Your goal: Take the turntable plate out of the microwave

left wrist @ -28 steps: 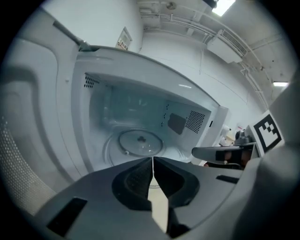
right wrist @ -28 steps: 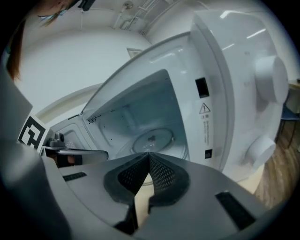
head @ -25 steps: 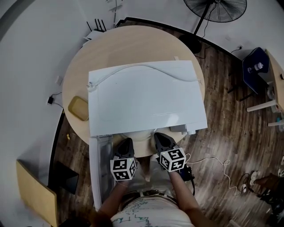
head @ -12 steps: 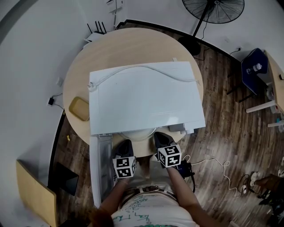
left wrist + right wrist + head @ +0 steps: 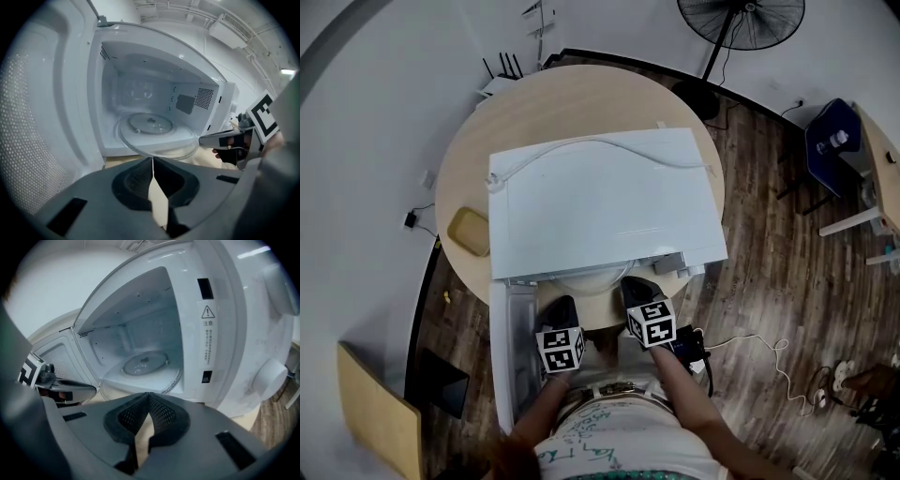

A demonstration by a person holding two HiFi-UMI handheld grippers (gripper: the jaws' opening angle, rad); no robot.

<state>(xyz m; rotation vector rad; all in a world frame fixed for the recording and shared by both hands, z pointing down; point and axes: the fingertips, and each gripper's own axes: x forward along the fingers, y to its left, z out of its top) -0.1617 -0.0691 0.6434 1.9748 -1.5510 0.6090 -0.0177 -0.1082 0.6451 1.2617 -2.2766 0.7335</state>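
The white microwave (image 5: 600, 202) stands on a round wooden table (image 5: 572, 94), its door (image 5: 508, 347) swung open to the left. The clear glass turntable plate (image 5: 157, 138) lies on the cavity floor, and its front rim (image 5: 586, 281) sticks out past the opening. The right gripper view shows the plate (image 5: 143, 365) too. My left gripper (image 5: 153, 159) is shut and empty, just short of the plate's front rim. My right gripper (image 5: 148, 394) is also shut and empty, beside it on the right. Each gripper shows in the other's view: the right gripper (image 5: 225, 139) and the left gripper (image 5: 70, 389).
The control panel with a round knob (image 5: 269, 376) is right of the cavity. A white cable (image 5: 600, 145) lies across the microwave's top. A yellow pad (image 5: 467, 230) sits on the table at the left. A fan (image 5: 741, 19) and floor cables (image 5: 750, 347) are on the right.
Both grippers have sunk a little in front of the open microwave. Their jaws stay shut, and the plate has not moved.
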